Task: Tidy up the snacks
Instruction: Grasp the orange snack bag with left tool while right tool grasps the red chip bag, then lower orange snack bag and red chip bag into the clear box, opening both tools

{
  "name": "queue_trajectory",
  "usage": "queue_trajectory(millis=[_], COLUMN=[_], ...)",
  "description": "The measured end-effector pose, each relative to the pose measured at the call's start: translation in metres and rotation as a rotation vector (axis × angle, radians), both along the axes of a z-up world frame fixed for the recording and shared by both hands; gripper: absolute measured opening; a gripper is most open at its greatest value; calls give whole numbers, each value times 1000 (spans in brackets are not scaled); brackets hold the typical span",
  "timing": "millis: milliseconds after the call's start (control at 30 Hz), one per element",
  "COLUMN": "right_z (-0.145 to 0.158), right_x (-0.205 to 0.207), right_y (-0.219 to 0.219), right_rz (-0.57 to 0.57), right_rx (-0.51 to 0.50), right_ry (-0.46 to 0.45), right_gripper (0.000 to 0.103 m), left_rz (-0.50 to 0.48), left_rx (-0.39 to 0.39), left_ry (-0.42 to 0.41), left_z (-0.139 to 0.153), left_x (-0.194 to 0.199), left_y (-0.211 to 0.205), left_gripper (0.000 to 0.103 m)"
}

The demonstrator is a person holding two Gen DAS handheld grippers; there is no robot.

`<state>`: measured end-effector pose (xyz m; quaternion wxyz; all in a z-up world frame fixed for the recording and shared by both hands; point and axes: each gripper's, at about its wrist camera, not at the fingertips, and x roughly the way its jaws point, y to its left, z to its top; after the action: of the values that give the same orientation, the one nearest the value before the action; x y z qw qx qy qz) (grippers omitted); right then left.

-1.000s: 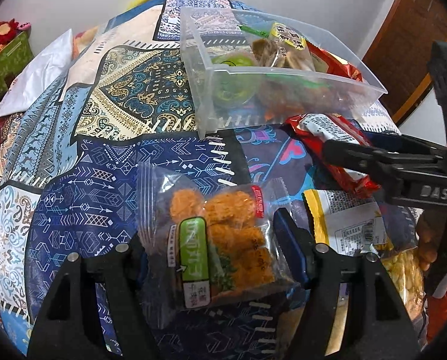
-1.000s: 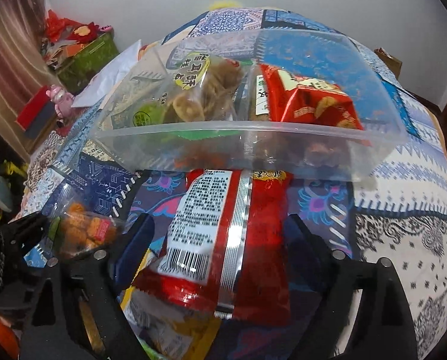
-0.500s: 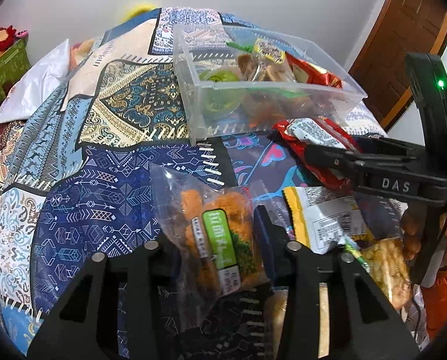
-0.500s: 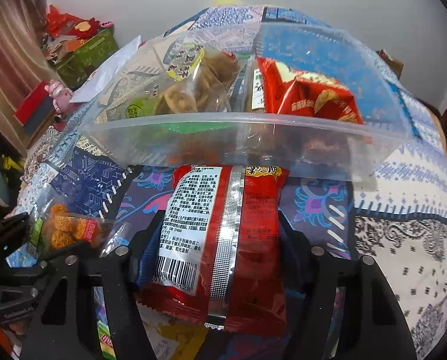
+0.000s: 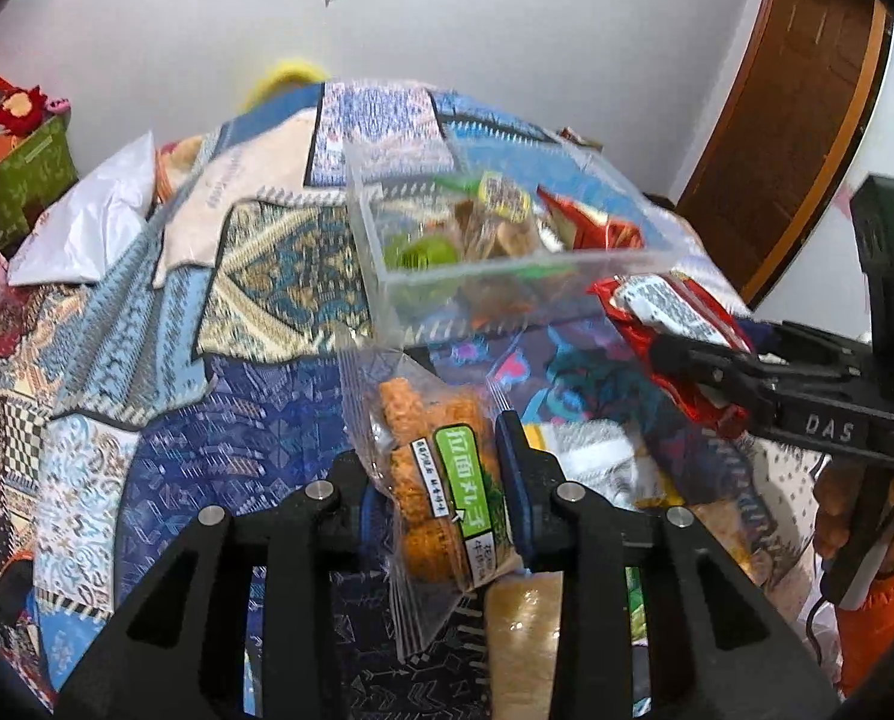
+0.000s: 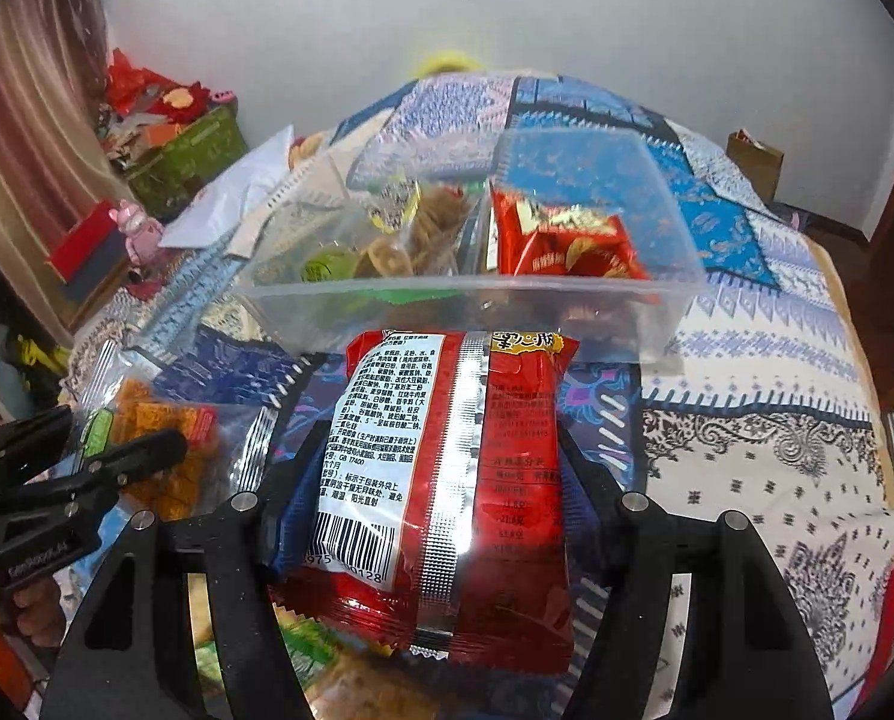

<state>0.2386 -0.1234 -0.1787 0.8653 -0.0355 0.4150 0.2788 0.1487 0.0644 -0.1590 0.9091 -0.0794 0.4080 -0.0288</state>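
Observation:
My left gripper [image 5: 441,480] is shut on a clear bag of orange fried snacks with a green label [image 5: 435,468] and holds it lifted above the quilt. My right gripper [image 6: 435,456] is shut on a red snack packet [image 6: 447,480] with a white printed back, lifted just in front of the clear plastic bin [image 6: 477,300]. The bin holds a red chip bag [image 6: 561,240] and several other snacks. In the left wrist view the bin [image 5: 387,276] lies ahead, and the right gripper [image 5: 741,384] holds the red packet [image 5: 669,324] at the right.
A patterned blue patchwork quilt [image 5: 207,420] covers the bed. More loose snack packets [image 5: 597,450] lie below and between the grippers. A white pillow [image 5: 93,222] and a green box [image 5: 21,174] are at the far left. A wooden door [image 5: 807,120] stands at the right.
Both grippers closed on their packets and lifted them. The left went from open around the orange snack bag to gripping it; the right closed on the red packet and rose.

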Motion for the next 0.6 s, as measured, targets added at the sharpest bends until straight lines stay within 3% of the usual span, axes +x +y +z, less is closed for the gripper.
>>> queue_trajectory(millis=[333, 600], right_z=[35, 47], right_x=[7, 33], right_y=[-7, -5], right_rz=[-21, -57], right_rx=[56, 76], right_ry=[-91, -131], right_gripper=[65, 65], left_rz=[34, 62], left_rx=[6, 19], left_ry=[-114, -154], left_z=[49, 62], left_x=[26, 68], left_y=[6, 6], left_gripper=[34, 34])
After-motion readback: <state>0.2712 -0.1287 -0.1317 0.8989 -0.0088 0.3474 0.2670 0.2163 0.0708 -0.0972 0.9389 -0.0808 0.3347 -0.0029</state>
